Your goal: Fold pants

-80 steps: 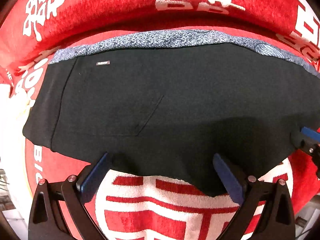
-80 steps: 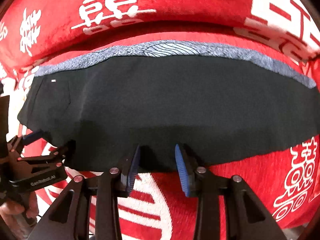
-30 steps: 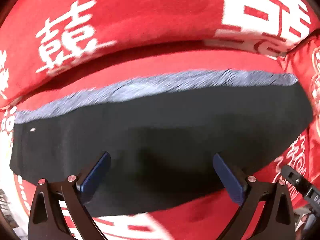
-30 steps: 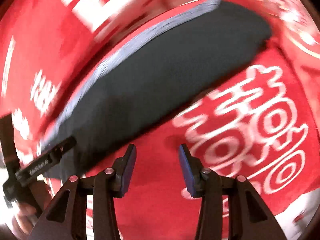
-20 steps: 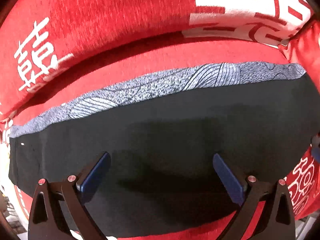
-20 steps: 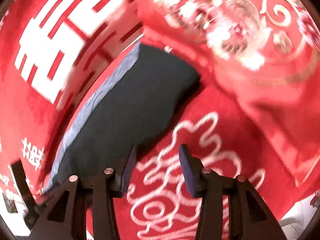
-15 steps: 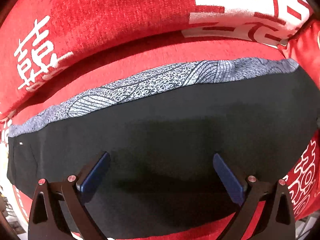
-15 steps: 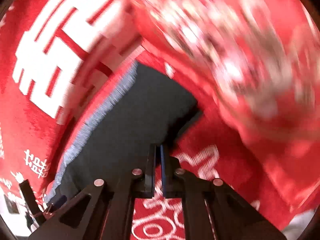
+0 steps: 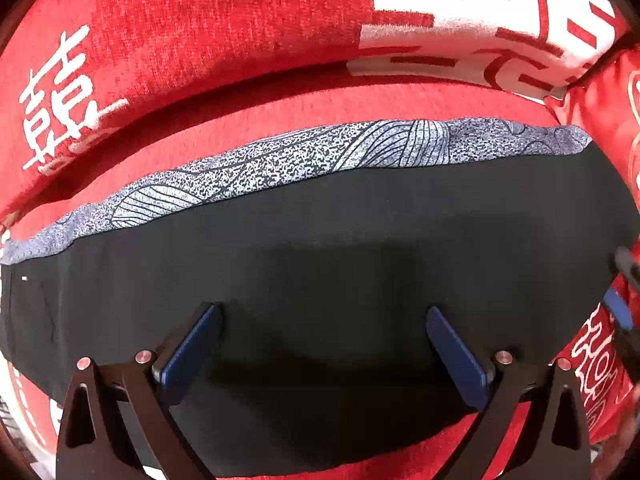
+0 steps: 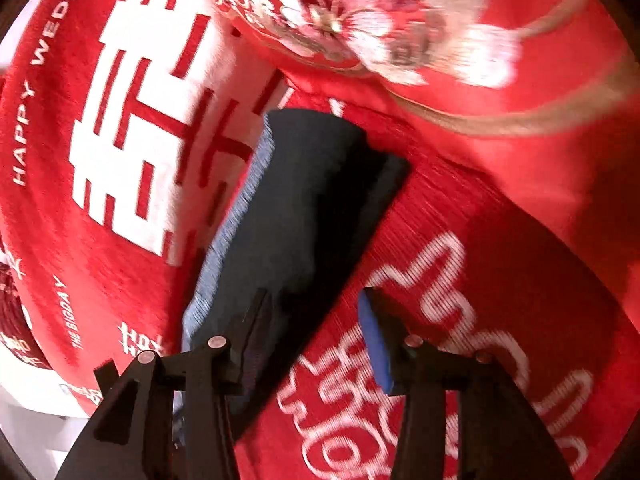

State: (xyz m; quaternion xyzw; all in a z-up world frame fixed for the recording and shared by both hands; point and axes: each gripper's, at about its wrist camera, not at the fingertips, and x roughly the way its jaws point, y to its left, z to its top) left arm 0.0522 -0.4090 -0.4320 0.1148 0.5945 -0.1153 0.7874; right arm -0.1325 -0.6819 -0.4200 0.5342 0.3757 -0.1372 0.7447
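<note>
Left wrist view: left gripper (image 9: 320, 332) nearest, jaws spread wide, nothing between pads, hovering over black pants (image 9: 320, 248). Pants lie flat in long band on red blanket (image 9: 248, 116); grey patterned strip (image 9: 280, 160) along far edge. Beyond, red cushion (image 9: 192, 28) with white characters.

Right wrist view: right gripper (image 10: 316, 320) at end of pants (image 10: 304, 200), jaws opening, pants edge between fingers, pads not pressing. Past pants, flowered pillow (image 10: 360, 12), blurred.
</note>
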